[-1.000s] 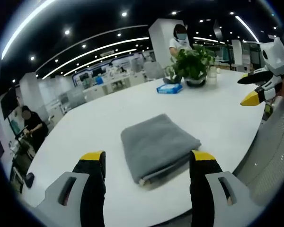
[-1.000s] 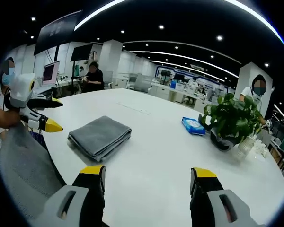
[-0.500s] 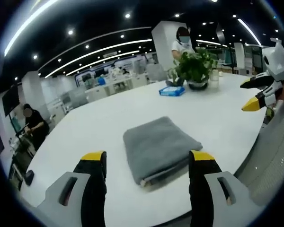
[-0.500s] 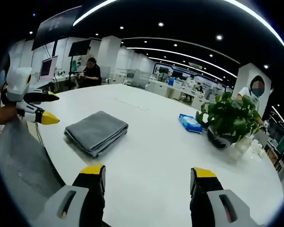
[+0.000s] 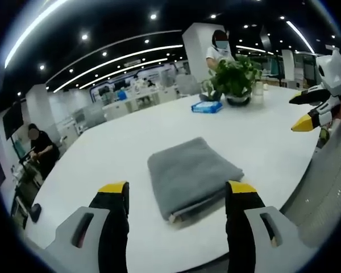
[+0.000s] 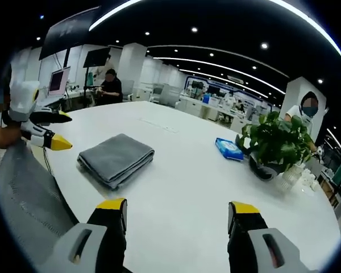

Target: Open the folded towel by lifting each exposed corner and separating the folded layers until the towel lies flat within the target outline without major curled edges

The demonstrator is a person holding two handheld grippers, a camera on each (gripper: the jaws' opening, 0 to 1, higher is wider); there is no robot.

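Grey folded terry towel point(image 5: 192, 175) untouched at frame centre; left gripper point(image 5: 177, 189) and right gripper point(image 6: 177, 206) spread wide, empty. Lower-edge corner should be pinched top-layer only.

Place: a large open-plan office
Ceiling: dark, with long curved light strips point(image 6: 216, 54) and small round spotlights
Furniture: a broad white surface point(image 6: 182, 165); rows of desks behind it; a monitor point(image 6: 59, 84) on a stand
Decor: a potted plant point(image 6: 278, 145); white columns point(image 5: 196, 48)
People: several persons at desks; one person point(image 6: 109, 85) sits at the far end
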